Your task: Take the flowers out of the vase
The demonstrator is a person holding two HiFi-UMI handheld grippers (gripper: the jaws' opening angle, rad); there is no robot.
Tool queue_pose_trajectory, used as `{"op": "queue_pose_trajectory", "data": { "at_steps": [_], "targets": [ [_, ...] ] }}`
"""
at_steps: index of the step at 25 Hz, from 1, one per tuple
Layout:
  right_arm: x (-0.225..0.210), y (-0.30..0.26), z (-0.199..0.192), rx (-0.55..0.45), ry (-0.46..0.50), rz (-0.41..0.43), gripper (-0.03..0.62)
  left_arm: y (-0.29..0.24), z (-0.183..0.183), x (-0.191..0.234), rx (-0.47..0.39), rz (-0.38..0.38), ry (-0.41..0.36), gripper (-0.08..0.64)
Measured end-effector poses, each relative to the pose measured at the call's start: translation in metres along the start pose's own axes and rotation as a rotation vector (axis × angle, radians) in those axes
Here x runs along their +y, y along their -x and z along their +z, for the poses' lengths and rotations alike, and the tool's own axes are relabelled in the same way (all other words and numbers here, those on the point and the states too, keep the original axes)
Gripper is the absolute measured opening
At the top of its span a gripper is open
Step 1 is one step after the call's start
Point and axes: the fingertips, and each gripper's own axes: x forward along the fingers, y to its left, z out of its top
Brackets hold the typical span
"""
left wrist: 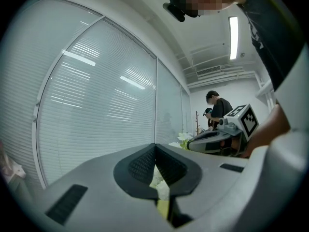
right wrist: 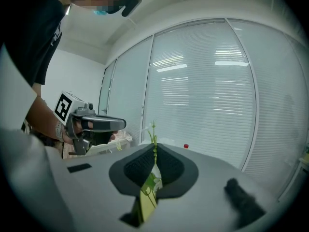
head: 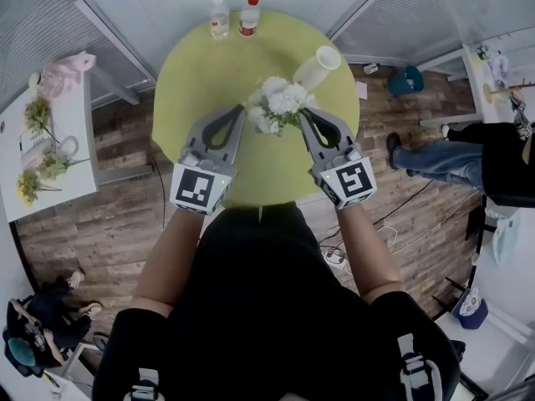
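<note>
A bunch of white flowers (head: 278, 103) with green stems hangs over the round yellow-green table (head: 201, 73). Just beyond it is the white vase (head: 318, 65), its open mouth facing upper right; I cannot tell whether it leans or lies. My left gripper (head: 252, 112) meets the bunch from the left with its jaws together and white petals (left wrist: 159, 181) in the gap between the pads. My right gripper (head: 304, 114) comes in from the right, shut on a thin green stem (right wrist: 154, 132) that sticks up past its tips. The stem ends are hidden.
Two bottles (head: 219, 17) (head: 249, 15) stand at the table's far edge. A white side table (head: 79, 182) at the left carries more flowers (head: 42, 115) and a pink bag. A seated person (head: 451, 153) is at the right, another (head: 50, 316) at lower left. Cables lie on the wooden floor.
</note>
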Motion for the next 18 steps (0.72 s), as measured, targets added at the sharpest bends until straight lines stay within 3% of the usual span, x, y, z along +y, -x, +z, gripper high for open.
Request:
{"op": "queue_pose_trajectory", "data": {
  "at_steps": [4, 9, 18],
  "targets": [
    [0.01, -0.013, -0.019, 0.042, -0.003, 0.037, 0.025, 0.005, -0.021, 0.009, 0.019, 0.022, 0.039, 0.012],
    [0.023, -0.026, -0.041, 0.064, -0.034, 0.085, 0.025, 0.009, -0.04, 0.014, 0.027, 0.041, 0.018, 0.012],
    [0.042, -0.051, -0.08, 0.117, -0.092, 0.161, 0.025, 0.018, -0.088, 0.027, 0.079, 0.098, 0.069, 0.012]
  ]
}}
